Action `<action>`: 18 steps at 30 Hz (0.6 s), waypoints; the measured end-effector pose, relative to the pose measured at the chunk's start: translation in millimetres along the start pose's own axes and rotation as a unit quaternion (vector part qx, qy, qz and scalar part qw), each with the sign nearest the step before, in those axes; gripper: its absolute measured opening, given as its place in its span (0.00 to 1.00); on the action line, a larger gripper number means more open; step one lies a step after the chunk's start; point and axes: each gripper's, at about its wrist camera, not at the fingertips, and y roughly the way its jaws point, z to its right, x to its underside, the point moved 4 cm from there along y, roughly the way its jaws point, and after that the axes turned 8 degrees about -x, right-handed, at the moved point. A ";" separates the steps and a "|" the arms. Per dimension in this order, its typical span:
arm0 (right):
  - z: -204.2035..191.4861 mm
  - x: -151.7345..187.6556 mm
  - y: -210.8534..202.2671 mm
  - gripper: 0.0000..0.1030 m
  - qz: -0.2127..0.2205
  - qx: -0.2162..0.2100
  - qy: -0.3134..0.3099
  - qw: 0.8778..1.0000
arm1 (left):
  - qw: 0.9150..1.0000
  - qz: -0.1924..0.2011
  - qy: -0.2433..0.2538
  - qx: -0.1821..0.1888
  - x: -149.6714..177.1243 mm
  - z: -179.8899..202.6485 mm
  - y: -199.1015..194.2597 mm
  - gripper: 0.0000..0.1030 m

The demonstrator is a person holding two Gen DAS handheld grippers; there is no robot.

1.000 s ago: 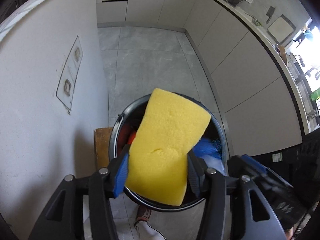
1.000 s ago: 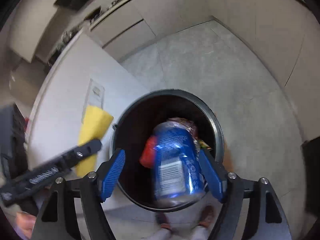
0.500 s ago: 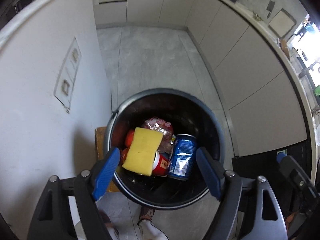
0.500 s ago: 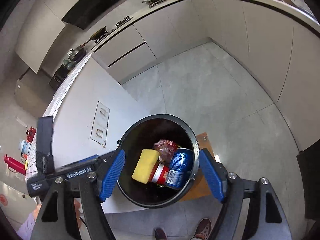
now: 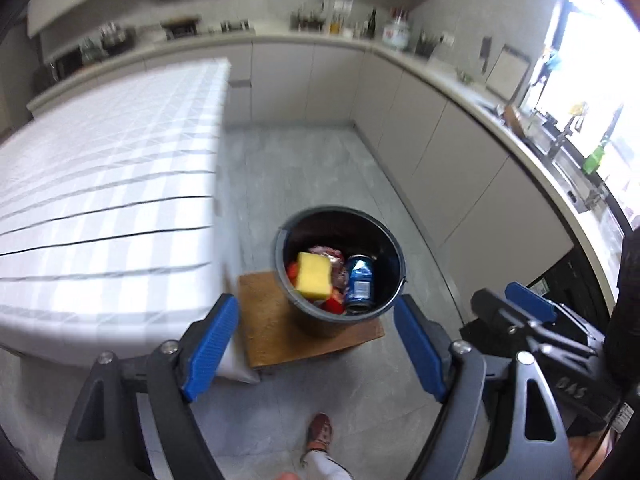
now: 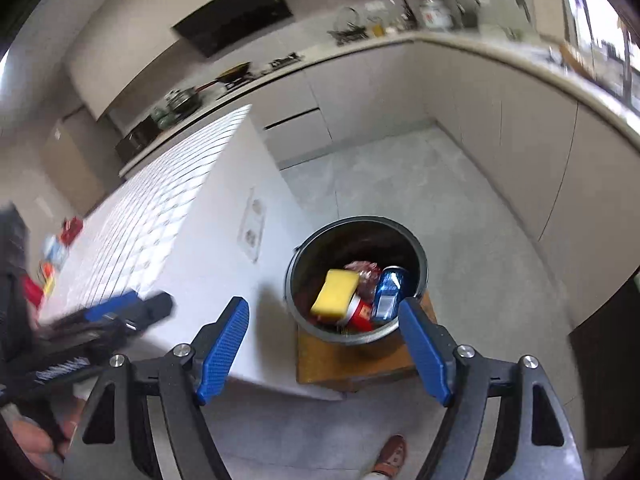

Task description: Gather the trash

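Note:
A dark round bin (image 5: 384, 236) (image 6: 416, 252) stands on a low wooden stool (image 5: 272, 332) (image 6: 316, 364) beside the table. In it lie a yellow sponge (image 5: 314, 276) (image 6: 336, 294), a blue can (image 5: 360, 282) (image 6: 387, 294), a red can (image 6: 360, 314) and a crumpled wrapper (image 5: 334, 258). My left gripper (image 5: 316, 344) is open and empty, well above the bin. My right gripper (image 6: 324, 344) is open and empty, also high above it. The right gripper shows at the right in the left wrist view (image 5: 528, 316), the left gripper at the left in the right wrist view (image 6: 116, 316).
A table with a white checked cloth (image 5: 100, 200) (image 6: 168, 216) is left of the bin, with small red and blue items (image 6: 60, 248) at its far end. Kitchen cabinets and a worktop (image 5: 460, 128) curve along the back and right. A person's shoe (image 5: 320, 436) is on the grey floor.
The left gripper let go of the sponge and the right gripper the blue can; both now lie in the bin. Both grippers have risen and pulled back from the bin.

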 end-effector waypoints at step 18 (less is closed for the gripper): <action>-207.6 113.0 -206.4 0.92 0.120 0.038 -0.136 0.983 | 0.987 0.112 -0.031 -0.113 108.9 -99.9 -205.4 0.96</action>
